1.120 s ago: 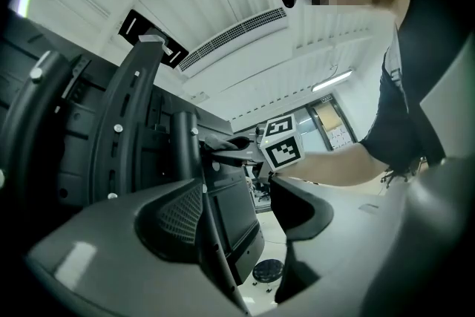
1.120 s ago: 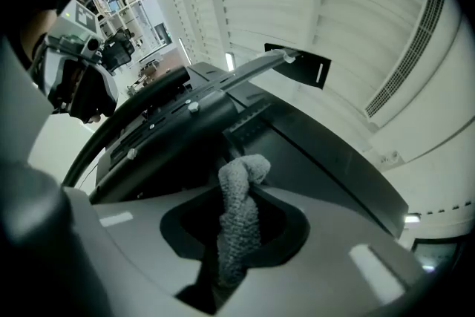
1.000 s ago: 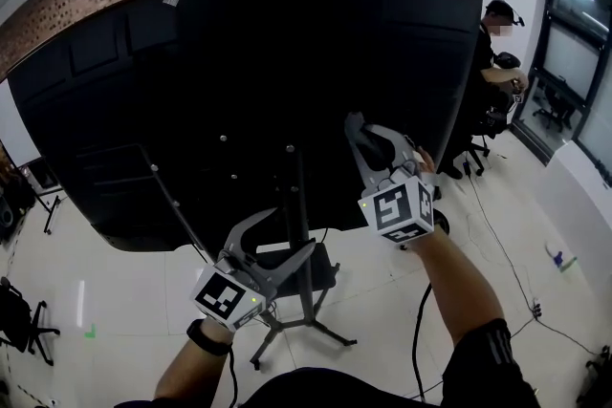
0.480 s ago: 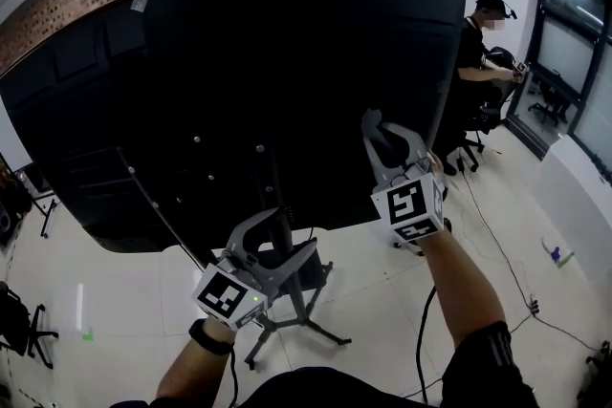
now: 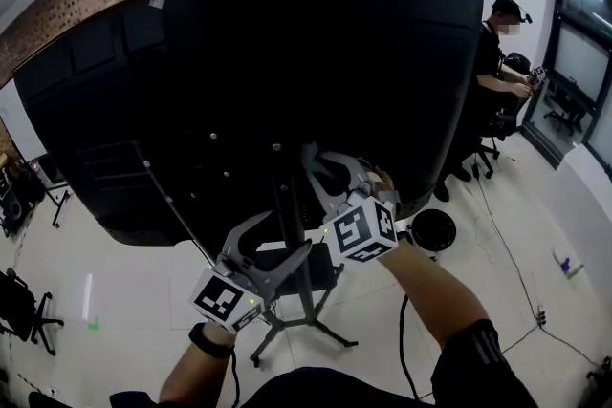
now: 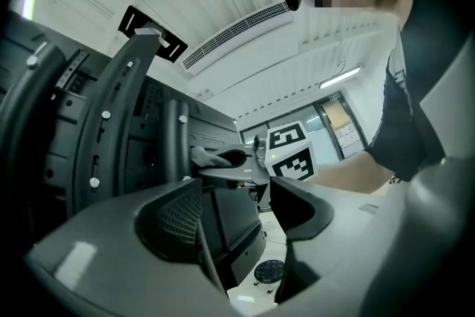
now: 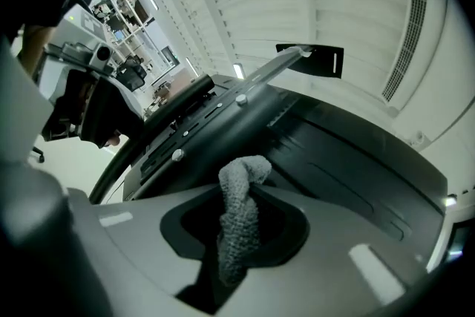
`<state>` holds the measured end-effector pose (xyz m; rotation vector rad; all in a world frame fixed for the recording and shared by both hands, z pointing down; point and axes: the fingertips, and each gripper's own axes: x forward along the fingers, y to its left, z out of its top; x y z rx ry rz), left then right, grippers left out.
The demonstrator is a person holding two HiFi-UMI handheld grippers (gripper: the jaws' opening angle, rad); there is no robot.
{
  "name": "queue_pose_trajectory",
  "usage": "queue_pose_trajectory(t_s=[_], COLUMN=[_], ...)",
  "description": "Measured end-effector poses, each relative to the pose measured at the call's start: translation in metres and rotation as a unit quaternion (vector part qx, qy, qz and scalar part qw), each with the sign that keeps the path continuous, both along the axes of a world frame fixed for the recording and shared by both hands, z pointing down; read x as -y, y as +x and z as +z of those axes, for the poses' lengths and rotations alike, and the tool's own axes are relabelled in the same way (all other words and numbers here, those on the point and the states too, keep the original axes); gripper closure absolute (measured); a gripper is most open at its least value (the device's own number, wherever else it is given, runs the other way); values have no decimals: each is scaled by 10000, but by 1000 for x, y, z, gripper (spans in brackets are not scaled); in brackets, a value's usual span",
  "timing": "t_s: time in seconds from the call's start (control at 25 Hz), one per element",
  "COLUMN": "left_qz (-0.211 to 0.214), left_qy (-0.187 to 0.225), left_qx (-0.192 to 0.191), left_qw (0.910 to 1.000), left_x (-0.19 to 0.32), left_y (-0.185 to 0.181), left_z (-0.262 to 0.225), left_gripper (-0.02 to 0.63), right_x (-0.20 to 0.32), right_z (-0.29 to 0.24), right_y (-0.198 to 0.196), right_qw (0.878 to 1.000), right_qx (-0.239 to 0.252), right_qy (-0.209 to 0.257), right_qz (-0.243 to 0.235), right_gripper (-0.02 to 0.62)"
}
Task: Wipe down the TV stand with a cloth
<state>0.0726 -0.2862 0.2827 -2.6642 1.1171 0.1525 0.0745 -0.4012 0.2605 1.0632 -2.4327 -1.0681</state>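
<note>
Left gripper [image 5: 282, 239]: is being held at the lower left of centre in the head view, jaws pointing up and to the right; in the left gripper view [image 6: 237, 211] the jaws are being kept apart, with nothing between them.
Right gripper [image 5: 330, 169]: is being held at the centre of the head view, above and to the right of the left gripper; in the right gripper view [image 7: 237, 234] the jaws are being pressed together on the cloth.
Cloth [image 7: 239, 219]: a grey, knobbly strip is being clamped upright between the right gripper's jaws, its rounded upper end sticking out past the jaw tips.
TV stand [image 5: 304, 325]: a dark upright pole on splayed legs is being shown at lower centre of the head view, just left of the right gripper's jaws.
Cloth to stand: the cloth's free end is being pointed at the TV's black back panel [image 5: 287, 62]; contact cannot be told.
Surroundings: a person [image 5: 497, 62] is being shown seated at the upper right of the head view, well apart from the stand.
</note>
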Motion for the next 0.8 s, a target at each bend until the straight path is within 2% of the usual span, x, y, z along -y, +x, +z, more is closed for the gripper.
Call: queue_pose_trajectory(t_s=[0.28,0.8], left_qz=[-110,420], left_qy=[-109,-181], left_qx=[-38,0], left_qw=[9999,9990], left_x=[4,8], left_y=[-9,40], left_z=[8,15], left_gripper=[296,296], right_x=[7,36], right_z=[3,5], right_y=[19,125], right_qw=[9998,9924], right_qx=[10,253], right_qy=[74,-142], right_qz=[186,1192], right_gripper=[534,535])
